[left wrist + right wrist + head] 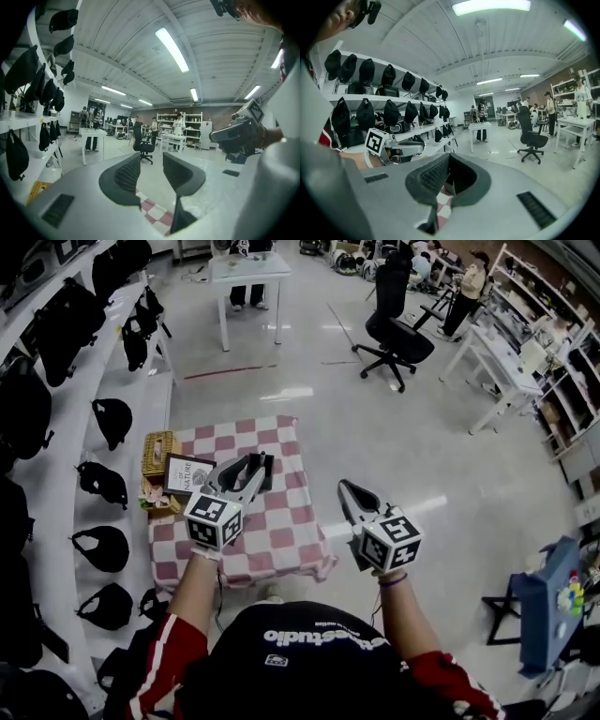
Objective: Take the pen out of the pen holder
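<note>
A: What is this room like?
B: Big, with a shiny grey floor (pixel 375 427) and long white lights (pixel 172 43) on the ribbed white ceiling (pixel 225 51).
A: Any furniture?
B: A white table (pixel 251 273), a black chair on wheels (pixel 398 334), and white wall shelves (pixel 150 409) hung with black bags (pixel 111 420).

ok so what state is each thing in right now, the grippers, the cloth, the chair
left gripper: open, nothing between its jaws
right gripper: shut, jaws together, nothing held
checked cloth: spread flat, edges hanging down
office chair: upright, nobody on it
</note>
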Demonstrator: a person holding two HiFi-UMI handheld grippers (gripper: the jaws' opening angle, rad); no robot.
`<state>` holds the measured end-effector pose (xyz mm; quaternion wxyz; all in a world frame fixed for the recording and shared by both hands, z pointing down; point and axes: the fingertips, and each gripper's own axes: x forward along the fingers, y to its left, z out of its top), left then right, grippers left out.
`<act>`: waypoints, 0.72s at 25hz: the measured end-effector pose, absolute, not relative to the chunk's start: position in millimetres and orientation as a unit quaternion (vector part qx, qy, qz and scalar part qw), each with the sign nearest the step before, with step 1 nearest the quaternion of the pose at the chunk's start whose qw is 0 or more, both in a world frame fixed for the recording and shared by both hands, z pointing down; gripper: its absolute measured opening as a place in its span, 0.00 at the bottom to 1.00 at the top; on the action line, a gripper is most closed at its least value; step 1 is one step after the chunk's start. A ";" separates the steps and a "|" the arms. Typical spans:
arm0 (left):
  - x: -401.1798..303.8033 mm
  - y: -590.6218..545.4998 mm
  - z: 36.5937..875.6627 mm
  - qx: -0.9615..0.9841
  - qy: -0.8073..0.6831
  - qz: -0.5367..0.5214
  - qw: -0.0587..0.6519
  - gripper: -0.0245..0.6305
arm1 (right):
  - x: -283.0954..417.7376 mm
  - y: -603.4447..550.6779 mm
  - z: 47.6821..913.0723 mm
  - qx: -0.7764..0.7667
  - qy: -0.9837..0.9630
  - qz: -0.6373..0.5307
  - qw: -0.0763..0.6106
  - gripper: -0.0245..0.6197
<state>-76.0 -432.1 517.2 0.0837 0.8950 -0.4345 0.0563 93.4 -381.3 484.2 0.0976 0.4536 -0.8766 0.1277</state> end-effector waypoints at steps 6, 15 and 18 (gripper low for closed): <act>-72.7 -458.3 565.5 0.890 -0.432 0.100 0.105 0.26 | 93.2 -397.8 499.6 0.459 -0.871 0.143 0.104 0.04; -67.0 -500.2 609.3 0.882 -0.442 0.112 0.122 0.26 | 85.5 -426.8 518.2 0.456 -0.868 0.161 0.113 0.04; -63.9 -513.8 625.6 0.879 -0.443 0.119 0.131 0.26 | 82.3 -435.4 520.2 0.454 -0.868 0.164 0.115 0.04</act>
